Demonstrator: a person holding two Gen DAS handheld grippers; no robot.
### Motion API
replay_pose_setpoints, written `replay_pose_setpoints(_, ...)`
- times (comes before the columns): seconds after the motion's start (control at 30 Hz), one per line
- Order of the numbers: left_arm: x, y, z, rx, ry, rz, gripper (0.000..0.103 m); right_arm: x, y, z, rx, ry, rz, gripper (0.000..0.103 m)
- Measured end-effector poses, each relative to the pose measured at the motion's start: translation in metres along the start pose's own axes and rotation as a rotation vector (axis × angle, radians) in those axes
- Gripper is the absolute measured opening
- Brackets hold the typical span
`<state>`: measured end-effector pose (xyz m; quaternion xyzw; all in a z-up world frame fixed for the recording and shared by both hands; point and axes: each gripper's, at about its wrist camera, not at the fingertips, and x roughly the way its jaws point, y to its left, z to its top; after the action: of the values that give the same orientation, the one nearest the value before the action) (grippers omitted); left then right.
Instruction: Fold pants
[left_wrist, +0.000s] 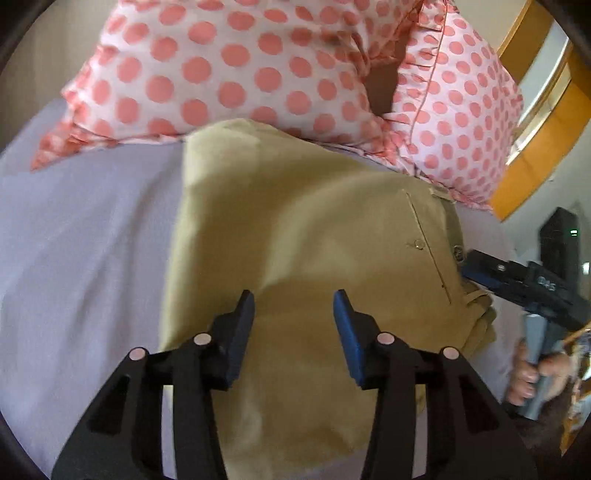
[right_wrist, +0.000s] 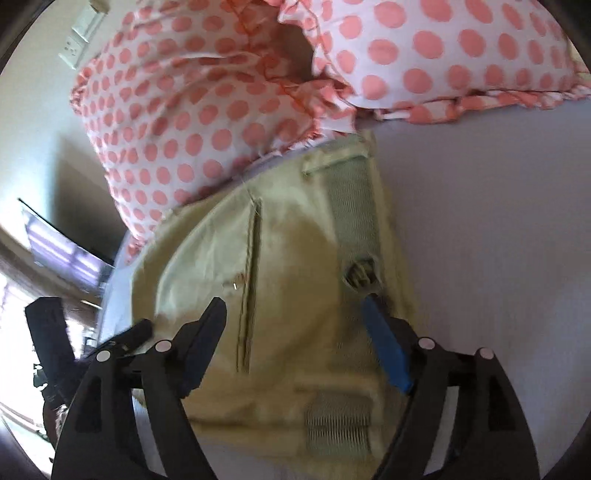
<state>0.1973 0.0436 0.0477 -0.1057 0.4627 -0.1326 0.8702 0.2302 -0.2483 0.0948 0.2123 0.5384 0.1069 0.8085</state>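
Khaki pants (left_wrist: 295, 236) lie folded in a compact stack on a lavender bedsheet (left_wrist: 81, 258), with a back pocket and button facing up. My left gripper (left_wrist: 293, 306) hovers open and empty just above the near part of the stack. My right gripper (right_wrist: 295, 314) is open and empty over the waistband end of the pants (right_wrist: 295, 266), where the elastic band and a button show. The right gripper also shows in the left wrist view (left_wrist: 480, 273) at the stack's right edge, held by a hand.
Two white pillows with pink polka dots (left_wrist: 229, 70) (right_wrist: 207, 110) lie against the far end of the pants. A wooden frame (left_wrist: 539, 147) stands at the right. A wall socket (right_wrist: 79, 40) and a bright window are to the left.
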Motion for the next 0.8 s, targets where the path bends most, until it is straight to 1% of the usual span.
replay_pose_setpoints(0.03,-0.010,0.000,-0.005,0.017,-0.029,0.007,0.056,-0.017,0.007,-0.010,-0.038,-0.056,-0.024,0.080)
replay_pose_setpoints(0.07,-0.028,-0.004,-0.018,0.049,-0.072,0.026,0.063,-0.032,0.016,-0.020,-0.081,-0.108,-0.033,0.084)
replay_pose_setpoints(0.1,-0.039,-0.004,-0.026,0.060,-0.090,0.044,0.079,-0.048,0.024,-0.034,-0.131,-0.163,-0.051,0.101)
replay_pose_setpoints(0.13,-0.051,-0.006,-0.037,0.071,-0.112,0.074,0.089,-0.069,0.035,-0.056,-0.190,-0.231,-0.094,0.102)
replay_pose_setpoints(0.2,-0.074,-0.008,-0.067,0.085,-0.149,0.138,0.097,-0.087,0.049,-0.091,-0.262,-0.290,-0.170,0.102)
replay_pose_setpoints(0.23,-0.079,-0.008,-0.080,0.092,-0.155,0.159,0.098,-0.088,0.056,-0.113,-0.295,-0.297,-0.223,0.102)
replay_pose_setpoints(0.27,-0.083,-0.012,-0.097,0.103,-0.155,0.178,0.098,-0.085,0.060,-0.127,-0.314,-0.295,-0.264,0.102)
replay_pose_setpoints(0.33,-0.087,-0.019,-0.116,0.131,-0.149,0.207,0.098,-0.071,0.062,-0.155,-0.326,-0.265,-0.325,0.102)
replay_pose_setpoints(0.37,-0.082,-0.023,-0.126,0.155,-0.139,0.248,0.098,-0.065,0.060,-0.164,-0.322,-0.247,-0.333,0.102)
replay_pose_setpoints(0.4,-0.081,-0.024,-0.132,0.163,-0.136,0.274,0.100,-0.057,0.060,-0.169,-0.320,-0.230,-0.335,0.102)
replay_pose_setpoints(0.43,-0.076,-0.026,-0.138,0.171,-0.136,0.321,0.100,-0.049,0.059,-0.176,-0.320,-0.207,-0.348,0.102)
replay_pose_setpoints(0.5,-0.073,-0.024,-0.146,0.173,-0.135,0.362,0.101,-0.041,0.059,-0.182,-0.323,-0.197,-0.376,0.102)
replay_pose_setpoints(0.57,-0.069,-0.021,-0.151,0.156,-0.122,0.349,0.101,-0.038,0.060,-0.184,-0.322,-0.201,-0.391,0.102)
replay_pose_setpoints(0.63,-0.070,-0.016,-0.155,0.123,-0.131,0.326,0.101,-0.037,0.058,-0.185,-0.304,-0.199,-0.378,0.102)
replay_pose_setpoints(0.8,-0.072,-0.016,-0.162,0.112,-0.175,0.334,0.101,-0.039,0.059,-0.190,-0.299,-0.207,-0.390,0.102)
